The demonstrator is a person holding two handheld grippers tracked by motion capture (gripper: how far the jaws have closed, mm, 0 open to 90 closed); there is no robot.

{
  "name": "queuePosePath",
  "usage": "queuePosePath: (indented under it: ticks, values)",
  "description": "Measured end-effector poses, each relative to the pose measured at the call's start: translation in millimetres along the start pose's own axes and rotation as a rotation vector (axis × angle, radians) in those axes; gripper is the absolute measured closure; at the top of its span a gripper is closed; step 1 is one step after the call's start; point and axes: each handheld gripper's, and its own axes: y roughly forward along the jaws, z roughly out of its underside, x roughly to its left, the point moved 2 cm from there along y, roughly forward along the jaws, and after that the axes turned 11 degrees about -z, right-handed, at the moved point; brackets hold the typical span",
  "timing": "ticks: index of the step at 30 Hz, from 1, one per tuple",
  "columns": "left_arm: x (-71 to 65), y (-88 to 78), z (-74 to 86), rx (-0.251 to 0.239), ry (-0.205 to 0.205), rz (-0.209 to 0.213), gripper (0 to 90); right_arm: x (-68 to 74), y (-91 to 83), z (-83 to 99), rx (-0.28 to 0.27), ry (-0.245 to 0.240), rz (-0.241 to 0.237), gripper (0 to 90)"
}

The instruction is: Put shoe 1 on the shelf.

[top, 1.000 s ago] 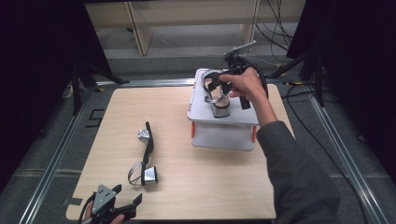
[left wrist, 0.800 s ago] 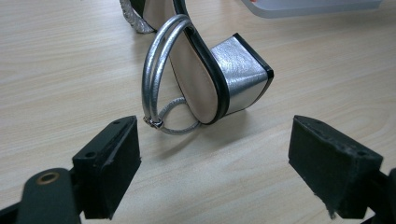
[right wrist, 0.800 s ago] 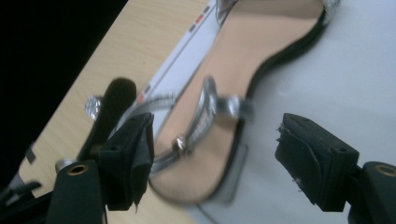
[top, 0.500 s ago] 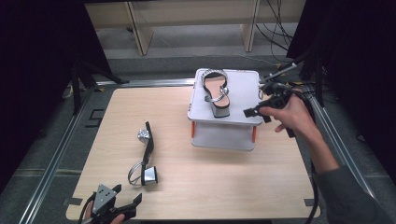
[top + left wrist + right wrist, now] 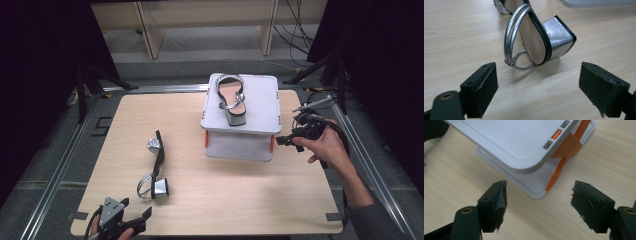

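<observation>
**One sandal up on the stand, its mate waiting on the table**

The left gripper (image 5: 131, 225) rests at the near table edge, jaws wide and empty, with the second sandal (image 5: 536, 40) lying on its side just ahead of them, block heel nearest and thin ankle strap looping toward the left jaw. The right gripper (image 5: 286, 141) hangs beside the white stand (image 5: 260, 100), jaws spread with nothing between them. Its jaws have just eased slightly inward. The first sandal (image 5: 231, 100) sits on the stand's top, beyond and left of that gripper.

My worry: the right gripper is close to the stand's corner and orange strut (image 5: 560, 170), so a careless swing could jolt it and tip the sandal off. On the left, closing on the loose strap alone could let the shoe dangle and slip.

The second sandal's toe is cut off in the left gripper view, and its buckle is too small to read.
</observation>
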Motion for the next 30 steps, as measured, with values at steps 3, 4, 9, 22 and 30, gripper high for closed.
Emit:
queuePosePath:
  ticks: [3,4,9,22,30]
  values:
    - [-0.4,0.2,-0.2,-0.005,0.003,0.008,15.3,-4.3,3.8,-3.5,-0.009,0.001,0.04,31.1]
    - [-1.5,0.5,-0.3,-0.011,-0.008,0.009,15.3,-5.7,4.0,-4.5,-0.007,0.005,0.042,29.9]
    - [-2.3,0.4,-0.3,-0.009,-0.005,0.015,15.5,-10.5,3.7,-5.6,-0.006,0.019,0.058,34.7]
    - [-6.6,5.1,-2.9,-0.01,0.0,0.04,15.8,-6.2,7.7,-2.1,-0.026,0.052,-0.007,31.2]
    - [-11.3,9.9,-5.2,0.011,-0.002,0.062,16.2,-15.8,11.9,-12.1,-0.025,0.082,0.048,29.8]
